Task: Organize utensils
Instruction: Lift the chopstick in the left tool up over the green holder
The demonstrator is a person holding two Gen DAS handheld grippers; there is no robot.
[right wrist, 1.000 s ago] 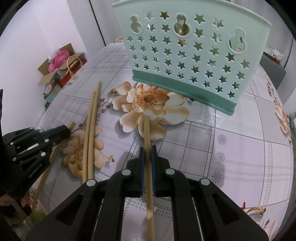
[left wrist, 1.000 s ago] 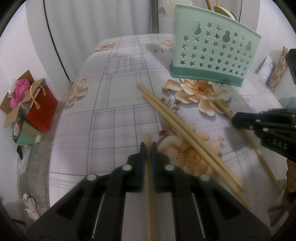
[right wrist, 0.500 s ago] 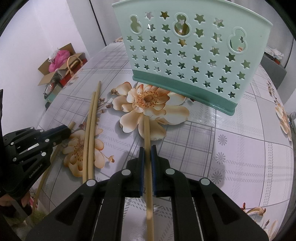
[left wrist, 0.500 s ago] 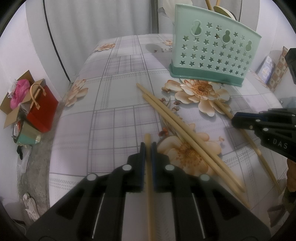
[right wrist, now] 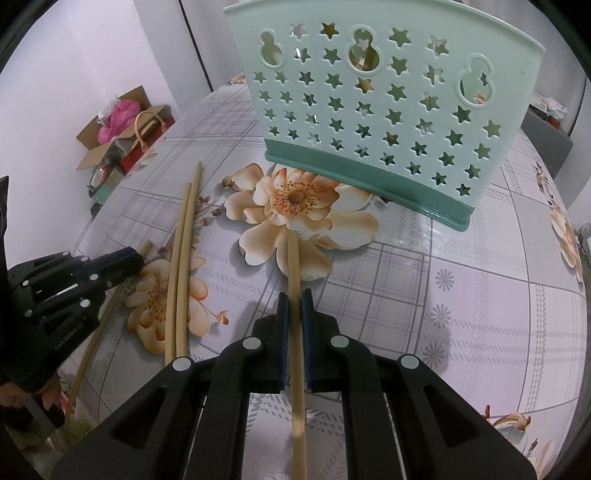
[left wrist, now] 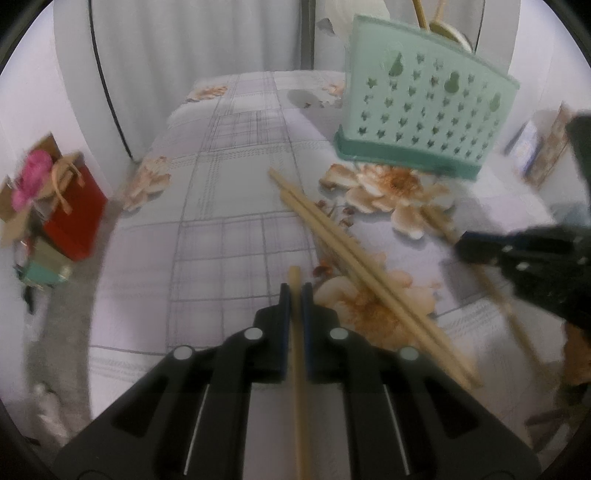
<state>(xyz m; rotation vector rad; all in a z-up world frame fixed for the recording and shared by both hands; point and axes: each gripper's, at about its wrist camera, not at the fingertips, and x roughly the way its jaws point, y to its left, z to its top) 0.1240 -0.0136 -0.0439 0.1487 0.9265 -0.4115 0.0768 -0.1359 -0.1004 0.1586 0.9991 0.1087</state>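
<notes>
My left gripper (left wrist: 294, 290) is shut on a pale wooden chopstick (left wrist: 294, 275) whose tip pokes just past the pads. My right gripper (right wrist: 294, 299) is shut on another chopstick (right wrist: 293, 258), its far end lying on the flowered tablecloth (right wrist: 443, 258). Two loose chopsticks (right wrist: 183, 258) lie side by side between the grippers, and show as a diagonal pair of chopsticks (left wrist: 351, 266) in the blurred left wrist view. The mint-green star-holed utensil holder (right wrist: 388, 110) stands upright beyond them, also seen as the holder (left wrist: 424, 118). Each view shows the other gripper: right gripper (left wrist: 476, 249), left gripper (right wrist: 125, 260).
Some utensils (left wrist: 428, 18) stick up out of the holder. On the floor past the table's left edge are a cardboard box with a pink bag (right wrist: 122, 125) and a red gift bag (left wrist: 74, 218). A grey box (right wrist: 546, 136) sits behind the table at right.
The left wrist picture has gone blurred and tilted a little. Both grippers keep their chopsticks in about the same places, and the loose pair has not moved.
</notes>
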